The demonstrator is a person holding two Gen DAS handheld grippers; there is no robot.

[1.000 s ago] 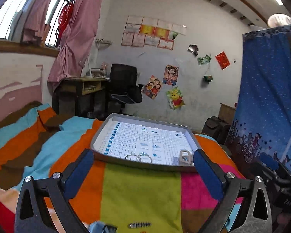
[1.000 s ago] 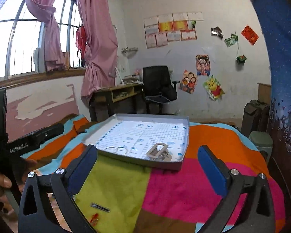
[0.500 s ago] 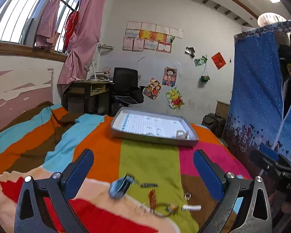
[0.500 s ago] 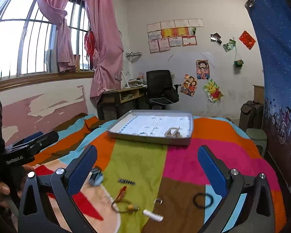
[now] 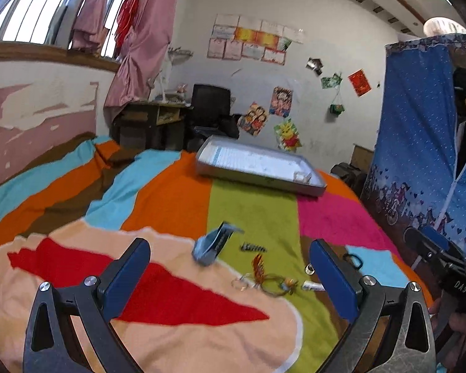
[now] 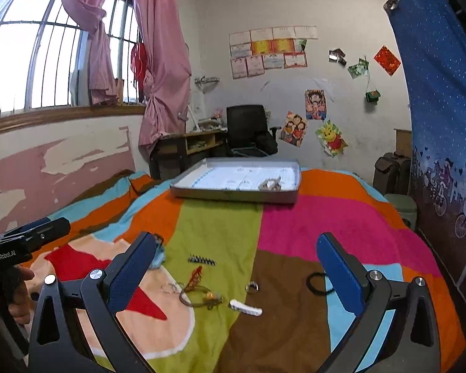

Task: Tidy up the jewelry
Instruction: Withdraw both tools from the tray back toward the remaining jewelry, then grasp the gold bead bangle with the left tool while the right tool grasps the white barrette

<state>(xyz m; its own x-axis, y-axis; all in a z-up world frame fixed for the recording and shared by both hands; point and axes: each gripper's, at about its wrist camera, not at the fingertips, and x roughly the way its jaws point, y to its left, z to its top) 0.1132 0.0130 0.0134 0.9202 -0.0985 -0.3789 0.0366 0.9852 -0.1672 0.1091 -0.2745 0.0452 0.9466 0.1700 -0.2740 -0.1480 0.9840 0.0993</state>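
Note:
A grey tray (image 5: 258, 177) (image 6: 233, 193) lies at the far end of the striped bedspread with a clear clip (image 6: 271, 185) in it. Loose jewelry lies on the spread near me: a blue hair clip (image 5: 212, 245), a small black comb clip (image 6: 202, 260), a red tassel (image 6: 196, 275), thin rings and a gold bangle (image 6: 198, 295), a silver ring (image 6: 252, 286), a white barrette (image 6: 245, 307) and a black hair tie (image 6: 317, 283). My left gripper (image 5: 230, 276) and right gripper (image 6: 236, 276) are both open and empty, held above these pieces.
The colourful bedspread (image 6: 295, 227) covers the bed. A desk and black chair (image 6: 248, 130) stand by the far wall. A blue curtain (image 6: 444, 124) hangs on the right. The other gripper shows at each view's edge (image 6: 25, 239).
Both grippers have pulled back from the tray toward the near end of the bed. The loose jewelry has come into view below them. Both stay open.

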